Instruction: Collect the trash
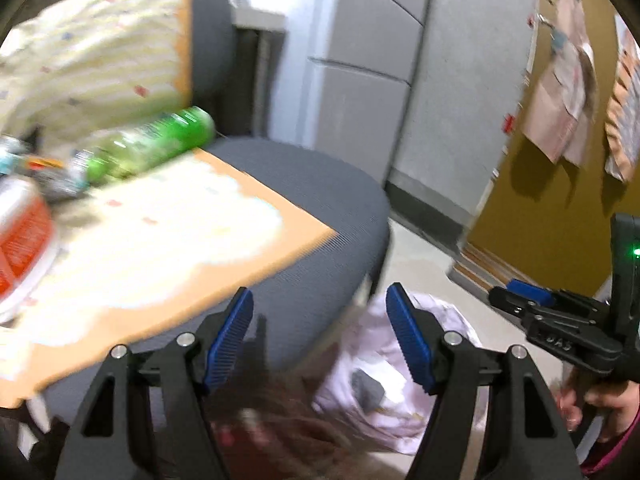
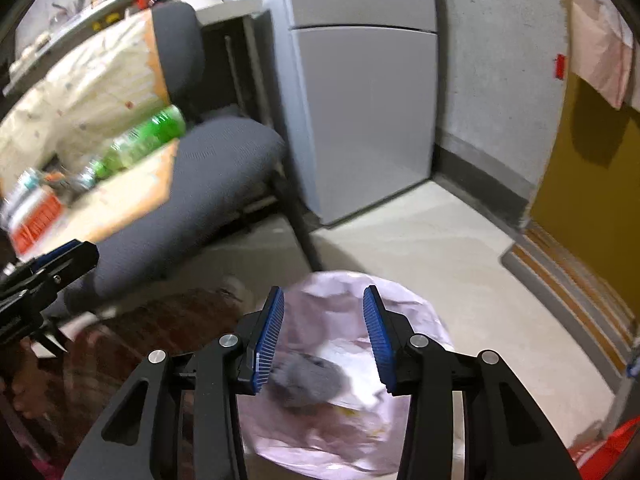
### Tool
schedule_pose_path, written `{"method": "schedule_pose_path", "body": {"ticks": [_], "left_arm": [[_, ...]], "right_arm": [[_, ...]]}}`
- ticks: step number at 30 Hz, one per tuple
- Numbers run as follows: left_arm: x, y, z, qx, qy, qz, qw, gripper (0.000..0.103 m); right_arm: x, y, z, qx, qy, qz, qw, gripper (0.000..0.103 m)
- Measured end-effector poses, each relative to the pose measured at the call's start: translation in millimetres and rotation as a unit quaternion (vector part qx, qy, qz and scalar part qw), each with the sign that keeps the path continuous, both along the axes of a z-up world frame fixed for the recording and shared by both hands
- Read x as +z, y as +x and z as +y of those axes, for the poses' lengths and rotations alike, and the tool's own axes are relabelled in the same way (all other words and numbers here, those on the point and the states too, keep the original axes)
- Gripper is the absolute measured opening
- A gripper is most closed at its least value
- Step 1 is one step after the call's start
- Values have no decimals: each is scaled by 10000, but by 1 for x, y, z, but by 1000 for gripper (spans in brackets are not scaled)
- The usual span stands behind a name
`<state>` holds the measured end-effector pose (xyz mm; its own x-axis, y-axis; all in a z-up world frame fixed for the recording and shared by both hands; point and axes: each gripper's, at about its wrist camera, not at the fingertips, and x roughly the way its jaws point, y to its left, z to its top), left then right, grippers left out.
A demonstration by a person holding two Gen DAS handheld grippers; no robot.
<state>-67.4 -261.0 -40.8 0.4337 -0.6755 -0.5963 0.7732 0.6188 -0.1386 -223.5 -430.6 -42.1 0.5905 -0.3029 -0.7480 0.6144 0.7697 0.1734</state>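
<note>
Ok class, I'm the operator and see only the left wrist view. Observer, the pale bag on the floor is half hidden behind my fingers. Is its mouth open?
Observer: Yes. The right wrist view looks straight down into the pale pink trash bag, and its round mouth is wide open.
Operator: Is the right hand-held gripper carrying anything?
Observer: No. The right hand-held gripper is open above the bag, with nothing between its pads.
Operator: Is anything else on the floor?
Observer: A red item lies at the frame's lower right edge, too cropped to identify.

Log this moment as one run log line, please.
left gripper: open, empty | right gripper: open, above pale lilac plastic trash bag | green plastic bottle: lying on grey chair
</note>
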Motion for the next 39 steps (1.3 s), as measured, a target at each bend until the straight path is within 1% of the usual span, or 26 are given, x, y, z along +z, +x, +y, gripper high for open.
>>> {"method": "schedule_pose_path", "body": {"ticks": [2, 4, 7, 8, 9, 11, 13, 15, 19, 24, 29, 30, 32, 34, 36, 37, 38, 39], "left_arm": [[16, 5, 22, 193, -128, -97, 9997, 67], [29, 11, 43, 468, -147, -168, 9987, 67], [43, 23, 82, 942, -155, -275, 9951, 68], [46, 29, 98, 1156, -125, -279, 9928, 68], [49, 34, 110, 1364, -66, -290, 9902, 69], [52, 41, 132, 1696, -13, -356, 9849, 70], [54, 50, 160, 2052, 38, -437, 9777, 71], [55, 61, 187, 2366, 73, -483, 9704, 72], [51, 82, 226, 2818, 185, -430, 9583, 74], [52, 99, 261, 3208, 157, -354, 9464, 74], [58, 115, 273, 3458, 268, -402, 9371, 74], [59, 118, 275, 3486, 283, -404, 9360, 74], [60, 121, 277, 3502, 288, -398, 9354, 74], [59, 122, 278, 3472, 324, -380, 9365, 74], [54, 122, 278, 3471, 374, -355, 9364, 74], [50, 123, 279, 3477, 392, -310, 9363, 74], [47, 123, 280, 3486, 390, -275, 9360, 74], [43, 124, 280, 3498, 389, -220, 9357, 74]], "right_arm": [[13, 8, 3, 128, -21, -113, 9999, 44], [27, 22, 10, 394, -109, -215, 9989, 45], [43, 47, 27, 802, -120, -341, 9961, 52], [48, 59, 36, 1007, -114, -403, 9940, 54], [52, 67, 43, 1129, -139, -432, 9926, 54], [62, 88, 63, 1479, -269, -507, 9873, 57], [70, 104, 79, 1743, -339, -579, 9824, 60], [77, 120, 98, 2025, -405, -663, 9762, 60], [82, 150, 126, 2473, -429, -717, 9653, 61], [88, 181, 158, 2889, -347, -846, 9530, 61], [105, 215, 182, 3169, -198, -1158, 9411, 60], [107, 220, 186, 3212, -200, -1202, 9391, 60], [111, 230, 193, 3327, -182, -1254, 9345, 54], [110, 242, 202, 3478, -81, -1227, 9295, 54], [100, 254, 211, 3673, 76, -1084, 9237, 55], [95, 258, 215, 3720, 128, -1036, 9223, 62], [88, 265, 221, 3773, 174, -983, 9207, 72], [83, 268, 226, 3793, 172, -979, 9199, 74]]}}
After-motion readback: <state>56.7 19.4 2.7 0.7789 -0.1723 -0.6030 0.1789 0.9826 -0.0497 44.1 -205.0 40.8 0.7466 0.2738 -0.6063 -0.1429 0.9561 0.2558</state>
